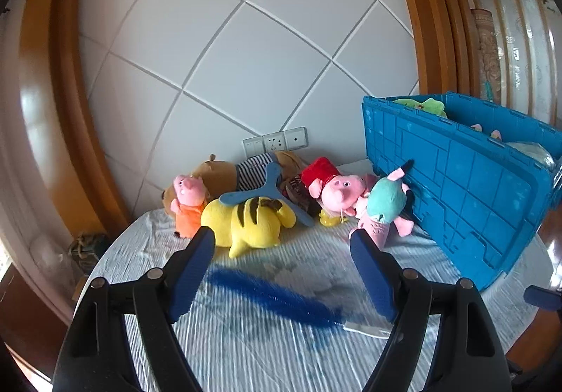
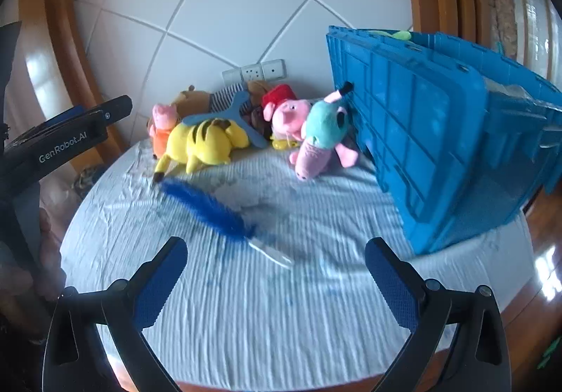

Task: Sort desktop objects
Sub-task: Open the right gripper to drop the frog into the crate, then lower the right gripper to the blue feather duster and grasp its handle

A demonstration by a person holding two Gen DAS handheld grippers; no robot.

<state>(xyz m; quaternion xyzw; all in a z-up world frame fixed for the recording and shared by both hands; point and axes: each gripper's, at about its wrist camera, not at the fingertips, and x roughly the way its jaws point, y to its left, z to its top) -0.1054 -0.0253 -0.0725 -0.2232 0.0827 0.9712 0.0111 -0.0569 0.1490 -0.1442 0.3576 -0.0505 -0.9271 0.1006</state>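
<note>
Plush toys lie at the table's far side: a yellow striped one (image 1: 251, 225) (image 2: 205, 146), a small pink pig in orange (image 1: 188, 198) (image 2: 162, 126), a pink pig with a red hat (image 1: 333, 186) (image 2: 286, 112), a teal and pink one (image 1: 384, 207) (image 2: 321, 137), and a brown striped one (image 1: 246, 169). A blue boomerang (image 1: 268, 193) (image 2: 228, 118) rests on them. A blue feather (image 1: 277, 297) (image 2: 210, 207) lies mid-table. My left gripper (image 1: 282, 248) is open and empty above the feather. My right gripper (image 2: 277, 255) is open and empty, nearer than the feather.
A blue crate (image 1: 467, 188) (image 2: 439, 146) stands at the right with plush toys inside. The round table has a pale wrinkled cloth (image 2: 281, 321). A wall socket panel (image 1: 275, 141) sits behind the toys. The left gripper's body (image 2: 70, 135) shows at the right wrist view's left edge.
</note>
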